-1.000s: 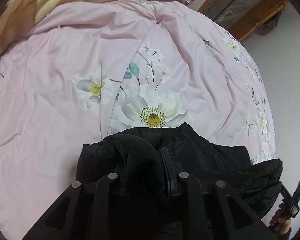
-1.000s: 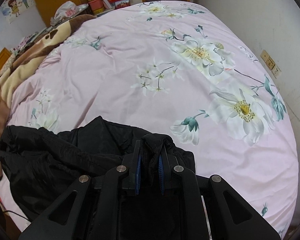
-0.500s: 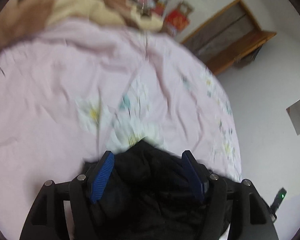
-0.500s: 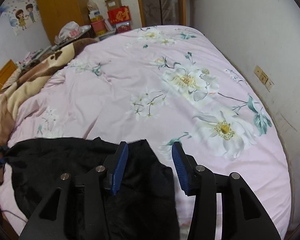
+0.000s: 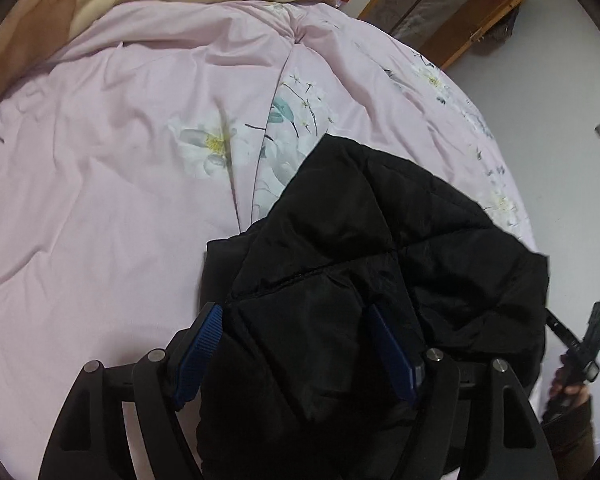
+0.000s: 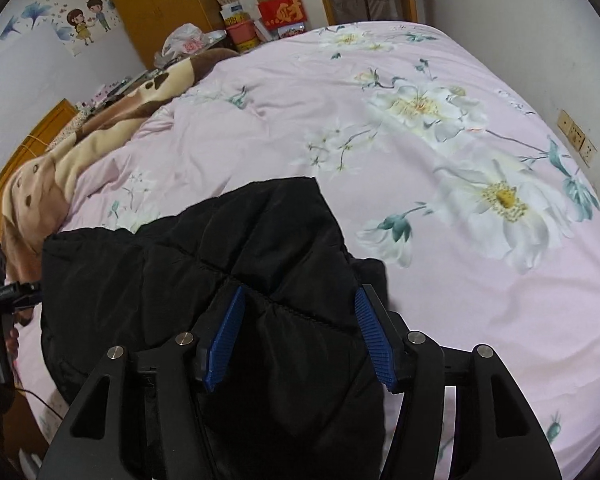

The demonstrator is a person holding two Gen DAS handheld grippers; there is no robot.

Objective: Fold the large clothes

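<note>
Black puffer jacket (image 5: 364,264) is lying in a folded heap at the near edge of the bed (image 5: 100,168), on the pink floral duvet (image 6: 440,128). Left claw (image 5: 296,354) and right claw (image 6: 298,334) are both spread wide over it, gripping nothing.

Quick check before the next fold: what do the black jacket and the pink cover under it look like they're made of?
Black jacket: looks like a padded synthetic shell, likely nylon or polyester; stitched seams divide it into puffy panels with a faint sheen. Pink cover: looks like smooth woven cotton or a blend, matte, with a printed flower pattern and fine soft creases. The fibre of either cannot be confirmed by sight.
</note>
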